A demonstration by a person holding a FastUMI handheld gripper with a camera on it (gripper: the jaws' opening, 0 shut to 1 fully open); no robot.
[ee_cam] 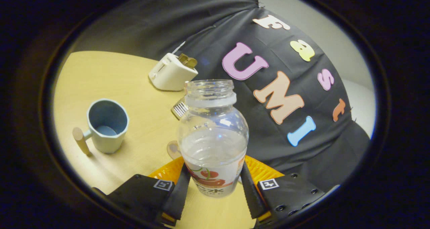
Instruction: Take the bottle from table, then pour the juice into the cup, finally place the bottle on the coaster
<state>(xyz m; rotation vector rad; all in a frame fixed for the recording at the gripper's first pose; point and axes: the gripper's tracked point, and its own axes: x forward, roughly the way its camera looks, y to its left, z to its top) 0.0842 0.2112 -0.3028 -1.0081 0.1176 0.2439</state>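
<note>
A clear plastic bottle (212, 138) with no cap and clear liquid in its lower half stands upright between my fingers. My gripper (212, 185) is shut on the bottle, both fingers (179, 188) pressing on its labelled lower part. A pale blue cup (106, 125) with a wooden handle stands on the table to the left, beyond the fingers; its inside looks empty. An orange ribbed coaster (262, 171) lies right behind the bottle's base. The scene is tilted in the view.
The light wooden table (111, 74) carries a white toaster (171, 73) at the back near the black cloth wall. A small ribbed metal thing (180, 108) and a small round wooden disc (173, 149) lie just behind the bottle.
</note>
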